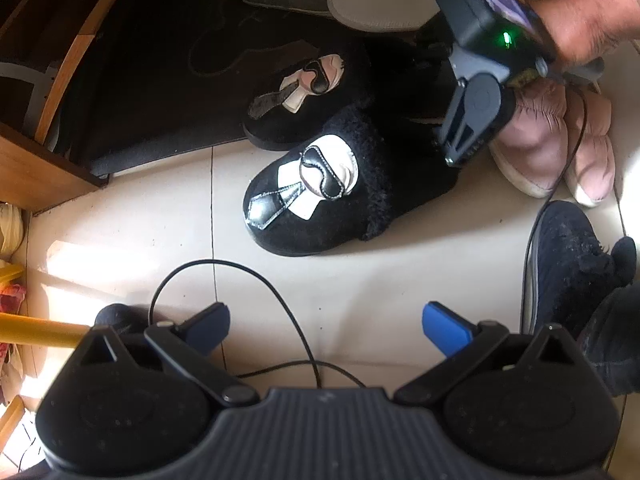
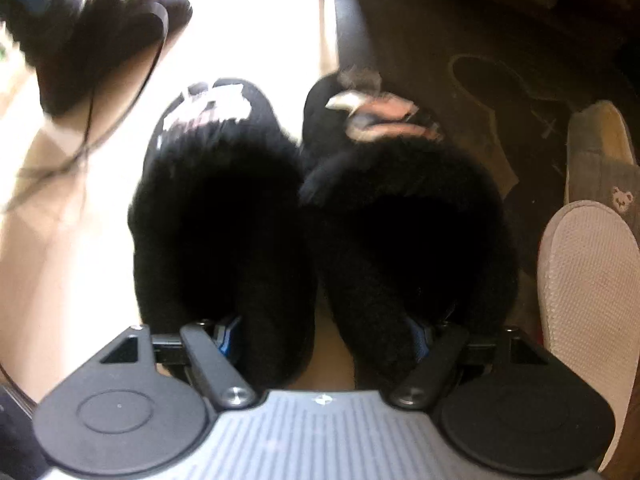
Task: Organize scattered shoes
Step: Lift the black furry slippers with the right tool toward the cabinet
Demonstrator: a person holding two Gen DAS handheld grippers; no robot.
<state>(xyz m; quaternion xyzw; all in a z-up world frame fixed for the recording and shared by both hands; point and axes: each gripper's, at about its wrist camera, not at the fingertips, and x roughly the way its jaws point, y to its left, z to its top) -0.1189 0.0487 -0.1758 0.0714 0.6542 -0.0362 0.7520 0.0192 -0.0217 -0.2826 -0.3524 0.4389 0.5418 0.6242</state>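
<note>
Between mat (image 1: pixel 160 92) and tile, our right gripper (image 2: pixel 324 336) spans both slippers' (image 2: pixel 224 208) heels, fingers wide, one in each – fur may slip, splitting the pair; left gripper (image 1: pixel 326 330) gapes empty.

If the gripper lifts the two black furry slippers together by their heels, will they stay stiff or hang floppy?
The black slippers look soft and plush, so the toes probably droop. Their thick fur may compress and slip between the right gripper fingers. They seem light.
</note>
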